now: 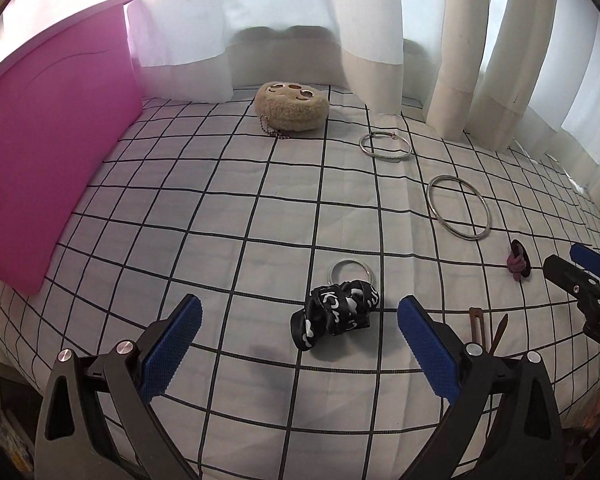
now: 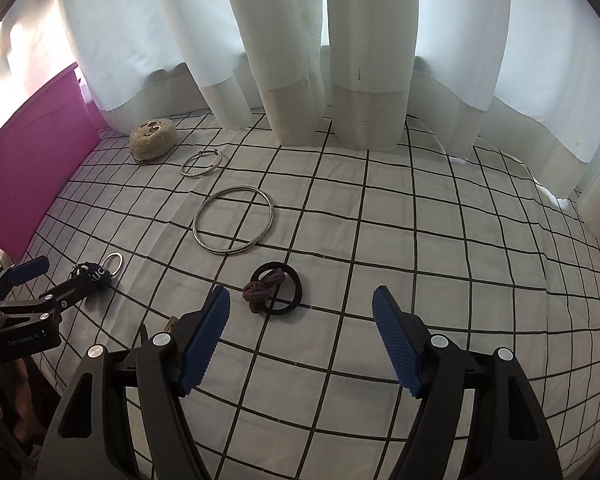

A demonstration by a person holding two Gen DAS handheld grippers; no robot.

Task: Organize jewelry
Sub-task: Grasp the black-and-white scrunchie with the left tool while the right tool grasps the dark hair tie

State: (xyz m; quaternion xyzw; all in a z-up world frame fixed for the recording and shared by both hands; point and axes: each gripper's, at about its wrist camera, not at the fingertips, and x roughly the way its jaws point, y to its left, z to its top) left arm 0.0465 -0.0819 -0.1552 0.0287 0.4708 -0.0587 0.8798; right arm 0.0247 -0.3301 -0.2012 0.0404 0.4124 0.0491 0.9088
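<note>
Both grippers hang over a white bedsheet [image 1: 260, 208] with a black grid, jaws spread wide and holding nothing. In the left wrist view, the left gripper [image 1: 300, 320] frames a black-and-white patterned scrunchie [image 1: 336, 316] at lower centre, lying against a small silver ring [image 1: 350, 272] just behind it. Right of the right-hand pad lie brown hair clips [image 1: 488, 332], which the right wrist view mostly hides behind its own finger.

The right gripper [image 2: 302, 312] sits below a black ring with a maroon knotted hair tie [image 2: 274, 288] across it, centre frame; the left view catches this only as a small shape at its right edge. A large silver bangle [image 2: 234, 220] and a thinner bangle [image 2: 202, 164] lie upper left in the right view, near a beige plush pouch [image 2: 153, 138]. A pink board [image 1: 48, 152] fills the left side, and white curtains [image 2: 340, 60] hang behind.
</note>
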